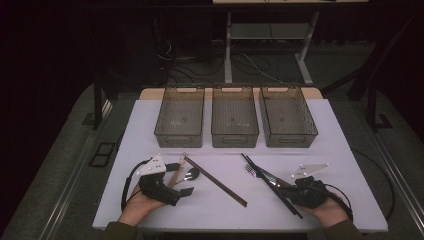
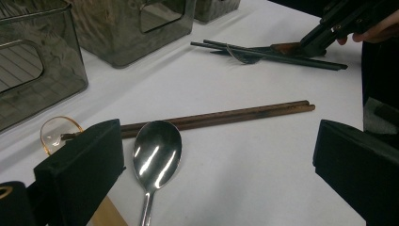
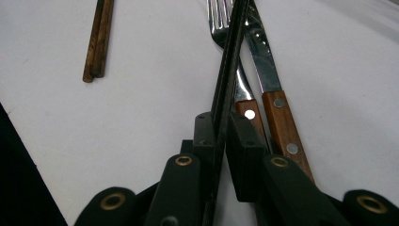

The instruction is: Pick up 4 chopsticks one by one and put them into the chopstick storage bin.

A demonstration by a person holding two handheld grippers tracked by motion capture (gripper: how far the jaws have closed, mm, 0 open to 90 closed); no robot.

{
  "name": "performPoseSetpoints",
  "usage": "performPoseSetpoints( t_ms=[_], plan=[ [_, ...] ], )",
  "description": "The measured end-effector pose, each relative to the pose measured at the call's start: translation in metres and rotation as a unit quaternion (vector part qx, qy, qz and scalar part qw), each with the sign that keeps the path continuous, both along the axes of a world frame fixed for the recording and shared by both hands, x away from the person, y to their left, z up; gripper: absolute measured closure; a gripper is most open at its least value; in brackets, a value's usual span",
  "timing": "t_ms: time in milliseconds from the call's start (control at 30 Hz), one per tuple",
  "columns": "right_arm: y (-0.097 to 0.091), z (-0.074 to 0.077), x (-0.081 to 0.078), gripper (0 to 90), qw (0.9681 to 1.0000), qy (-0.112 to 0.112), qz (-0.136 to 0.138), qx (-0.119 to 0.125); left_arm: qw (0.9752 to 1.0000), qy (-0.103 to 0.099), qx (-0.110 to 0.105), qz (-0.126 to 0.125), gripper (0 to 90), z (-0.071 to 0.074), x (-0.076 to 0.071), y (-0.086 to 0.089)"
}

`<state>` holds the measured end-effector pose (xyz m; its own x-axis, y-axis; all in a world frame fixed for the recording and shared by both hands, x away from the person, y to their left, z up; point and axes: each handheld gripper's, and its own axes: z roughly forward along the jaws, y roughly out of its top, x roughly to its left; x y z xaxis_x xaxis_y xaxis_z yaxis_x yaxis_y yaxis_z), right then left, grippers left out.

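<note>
A white counter (image 1: 330, 150) stands in a dark room, with cables and a desk frame in the gloom at the top of the high view. The step in hand looks like sorting cutlery, starting with a grasp: the black chopsticks (image 1: 272, 187), thin, straight and matte, lie as a diagonal in the lower right of the high view, and the right gripper (image 1: 300, 192) has its jaws clamped narrowly on them, as the right gripper view shows at centre (image 3: 226, 94). Just beside them there lie a fork (image 3: 221, 23) and a knife (image 3: 268, 75), both with riveted wooden handles, touching or nearly touching the sticks. The next move, as I judge it, calls for lifting the pair cleanly so the fork and knife stay put, then carrying them to one of the three smoky plastic bins (image 1: 235, 117) across the upper middle.

At lower left, the left gripper (image 1: 172, 192) hangs with its jaws wide apart over a shiny metal spoon (image 2: 156, 153), holding nothing. Brown wooden chopsticks (image 2: 221, 115) lie just beyond the spoon's bowl
</note>
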<state>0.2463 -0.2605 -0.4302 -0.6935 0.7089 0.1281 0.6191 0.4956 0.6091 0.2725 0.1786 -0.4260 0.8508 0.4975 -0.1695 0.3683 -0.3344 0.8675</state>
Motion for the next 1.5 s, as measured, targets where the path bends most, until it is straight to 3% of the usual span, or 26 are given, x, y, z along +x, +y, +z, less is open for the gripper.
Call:
performPoseSetpoints(
  t_ms=[733,1500],
  plan=[
    [0.0039,-0.0092,-0.0029,81.7,0.9997,0.006,-0.008,-0.023,1.0000,0.000,0.000,0.000,1.5,-0.0001,0.0003,0.0003],
    [0.0026,-0.0100,-0.0035,84.6,0.9982,0.021,-0.056,-0.005,1.0000,0.000,-0.001,0.000,1.5,0.0000,0.0003,0.0000]
  ],
)
